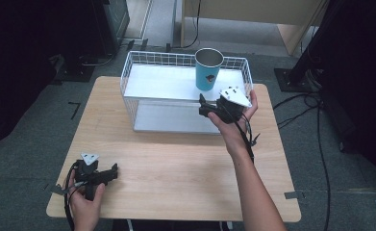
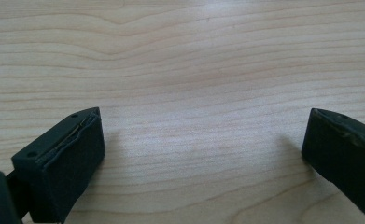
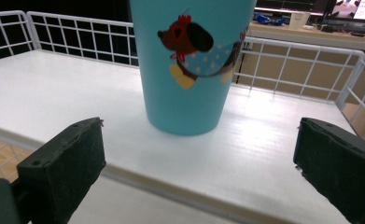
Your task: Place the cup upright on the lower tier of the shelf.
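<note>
2 hand-held grippers are working at a pale wooden counter. The right hand-held gripper is hovering at the front edge of a white wire rack, its jaws standing wide apart with nothing between them. The left hand-held gripper is resting low near the counter's near-left corner, its jaws also spread and empty over bare wood grain.

The cup is standing upright on the rack's upper shelf, toward its right end, just beyond the right hand-held gripper and apart from it. In the right gripper view the cup is sitting centred between the 2 black jaws but farther back.

Judged from this layout, the step in hand is either a reach for the cup or a withdrawal from it. For a good grasp, the jaws should be travelling level along the shelf, straddling the lower wall evenly, and closing below the widening rim without nudging the rack's rear mesh.

The cup is a tapered cone, narrower at its base, with a smooth teal outer wall bearing a cartoon dog and a shiny metallic lining, so it is probably slippery. The shelf is flat, matte white; the rack's sides are thin white wire grid. The jaw pads look dull, dark and slightly rough.
</note>
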Motion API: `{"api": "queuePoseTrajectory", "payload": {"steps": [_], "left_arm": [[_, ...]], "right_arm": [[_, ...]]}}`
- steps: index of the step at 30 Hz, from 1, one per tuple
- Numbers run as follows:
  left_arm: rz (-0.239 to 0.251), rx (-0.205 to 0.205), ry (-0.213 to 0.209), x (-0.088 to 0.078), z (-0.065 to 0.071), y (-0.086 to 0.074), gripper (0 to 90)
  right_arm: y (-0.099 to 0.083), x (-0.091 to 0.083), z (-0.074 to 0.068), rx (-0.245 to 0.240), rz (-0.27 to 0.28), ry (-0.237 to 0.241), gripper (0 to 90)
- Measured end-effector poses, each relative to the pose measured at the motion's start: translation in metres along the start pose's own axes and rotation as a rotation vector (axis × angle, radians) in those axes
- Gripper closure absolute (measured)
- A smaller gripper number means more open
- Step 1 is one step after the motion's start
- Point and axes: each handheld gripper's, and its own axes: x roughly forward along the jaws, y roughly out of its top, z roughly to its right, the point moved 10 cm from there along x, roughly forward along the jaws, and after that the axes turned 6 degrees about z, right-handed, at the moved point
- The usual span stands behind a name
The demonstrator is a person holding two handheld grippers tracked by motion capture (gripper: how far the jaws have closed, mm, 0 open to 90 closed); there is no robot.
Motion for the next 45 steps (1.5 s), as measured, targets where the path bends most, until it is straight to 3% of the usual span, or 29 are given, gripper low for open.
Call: {"api": "queuePoseTrajectory", "payload": {"steps": [13,34,45], "left_arm": [[0.000,0.000,0.000,0.000,0.000,0.000,0.0],[-0.001,-0.002,0.000,0.000,0.000,0.000,0.0],[-0.002,0.000,-0.001,0.000,0.000,0.000,0.0]], "right_arm": [[-0.025,-0.025,0.004,-0.006,-0.013,0.000,2.0],[-0.064,-0.069,0.023,0.012,-0.037,-0.002,2.1],[-0.090,-0.088,0.040,0.031,-0.064,-0.026,2.1]]}}
